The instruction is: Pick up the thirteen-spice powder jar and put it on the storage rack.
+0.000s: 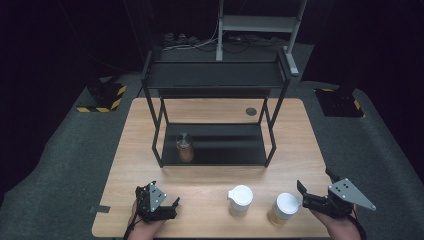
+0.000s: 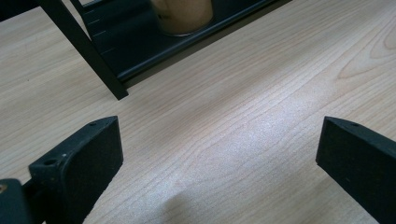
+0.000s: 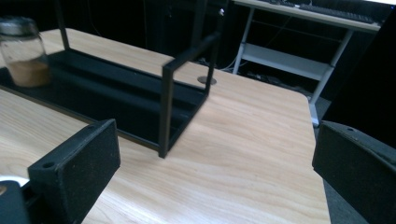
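Jar (image 1: 283, 208) with white lid beside open right gripper (image 1: 301, 196): rigid, likely slippery, grasp mid-body; left gripper (image 1: 172, 207) fingers open too.

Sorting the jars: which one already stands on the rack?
The jar with the metal lid, on the left of the black rack's lower shelf; the two white-lidded jars stand on the table's front edge.

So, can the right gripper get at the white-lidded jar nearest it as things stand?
Probably yes. The right gripper is open, its jaws spread right beside the white-lidded jar on the table, with nothing between them; the other jar stands clear to the left.
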A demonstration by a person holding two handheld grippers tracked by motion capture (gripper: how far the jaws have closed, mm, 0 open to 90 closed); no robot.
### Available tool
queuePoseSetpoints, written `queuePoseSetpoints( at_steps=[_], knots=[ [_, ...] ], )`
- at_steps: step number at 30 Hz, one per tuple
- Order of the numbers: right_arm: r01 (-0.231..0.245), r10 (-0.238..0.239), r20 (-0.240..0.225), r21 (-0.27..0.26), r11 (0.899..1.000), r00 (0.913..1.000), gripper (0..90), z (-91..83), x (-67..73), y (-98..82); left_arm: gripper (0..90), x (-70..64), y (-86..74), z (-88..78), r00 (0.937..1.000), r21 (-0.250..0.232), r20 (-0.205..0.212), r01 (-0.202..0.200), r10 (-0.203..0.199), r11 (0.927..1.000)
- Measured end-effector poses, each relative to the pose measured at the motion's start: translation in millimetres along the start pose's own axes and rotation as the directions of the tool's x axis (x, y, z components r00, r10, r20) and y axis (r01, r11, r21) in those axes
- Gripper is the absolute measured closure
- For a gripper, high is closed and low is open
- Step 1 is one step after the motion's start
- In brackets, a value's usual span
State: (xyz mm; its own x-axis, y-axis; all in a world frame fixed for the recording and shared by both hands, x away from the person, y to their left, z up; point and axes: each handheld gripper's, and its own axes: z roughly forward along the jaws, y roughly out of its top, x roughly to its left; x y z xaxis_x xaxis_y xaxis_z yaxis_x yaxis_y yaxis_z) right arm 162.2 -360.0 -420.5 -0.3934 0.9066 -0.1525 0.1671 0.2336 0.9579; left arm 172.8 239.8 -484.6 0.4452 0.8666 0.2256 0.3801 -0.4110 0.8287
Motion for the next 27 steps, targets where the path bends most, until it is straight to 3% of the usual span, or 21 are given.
queuePoseSetpoints(
  at_steps=[18,27],
  knots=[
    [0.018,-0.02,-0.085,-0.026,1.0,0.9962,0.0,-1.5,34.9,31.6,0.8,3.7,-1.3,-0.3,0.9998,-0.007,0.019,0.006,-0.006,1.0],
    [0.009,-0.014,-0.153,-0.031,0.999,0.9881,0.0,3.2,54.2,37.7,0.8,5.9,-1.5,-0.3,0.9996,-0.008,0.027,0.011,-0.011,0.9999]
  ],
)
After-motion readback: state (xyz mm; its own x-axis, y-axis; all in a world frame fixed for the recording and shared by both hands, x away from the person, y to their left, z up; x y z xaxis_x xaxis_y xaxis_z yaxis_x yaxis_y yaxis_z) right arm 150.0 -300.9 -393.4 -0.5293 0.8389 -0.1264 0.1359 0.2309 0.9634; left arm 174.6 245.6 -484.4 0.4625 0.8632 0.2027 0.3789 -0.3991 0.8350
